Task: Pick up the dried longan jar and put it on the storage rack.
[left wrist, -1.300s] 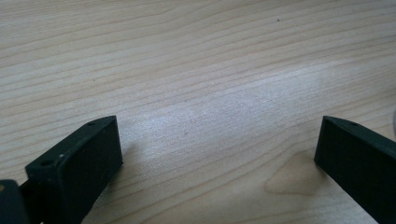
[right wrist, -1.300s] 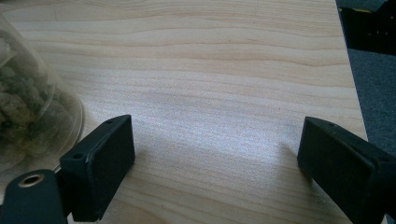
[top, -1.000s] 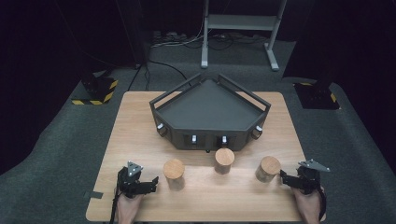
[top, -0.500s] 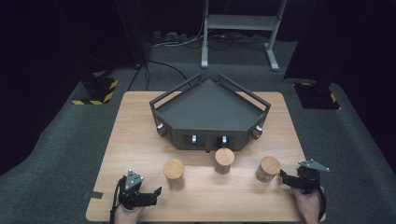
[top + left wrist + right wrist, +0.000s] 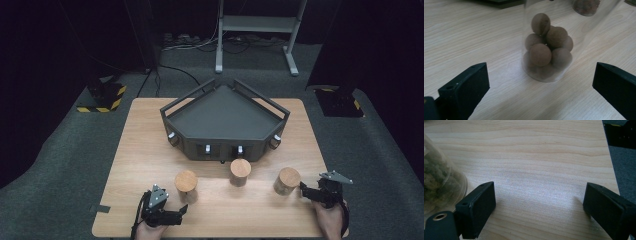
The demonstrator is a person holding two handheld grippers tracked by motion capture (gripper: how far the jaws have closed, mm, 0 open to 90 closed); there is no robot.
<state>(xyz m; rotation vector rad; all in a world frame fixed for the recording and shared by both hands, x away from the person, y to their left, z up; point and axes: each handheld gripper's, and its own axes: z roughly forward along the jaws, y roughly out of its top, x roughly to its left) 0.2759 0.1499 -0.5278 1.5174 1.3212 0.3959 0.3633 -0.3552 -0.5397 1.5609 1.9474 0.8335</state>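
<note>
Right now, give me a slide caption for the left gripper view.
Open left tongs face a clear jar of brown balls on the wooden table.

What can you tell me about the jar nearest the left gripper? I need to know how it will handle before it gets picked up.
The left jar is a clear, round container with a light wooden lid, standing upright on the wooden table, leftmost of a row of three before the dark tray. In the left gripper view its see-through wall holds a loose pile of brown, matte balls. Nothing touches it: the left gripper lies just below it with jaws open, apart from the wall.
</note>
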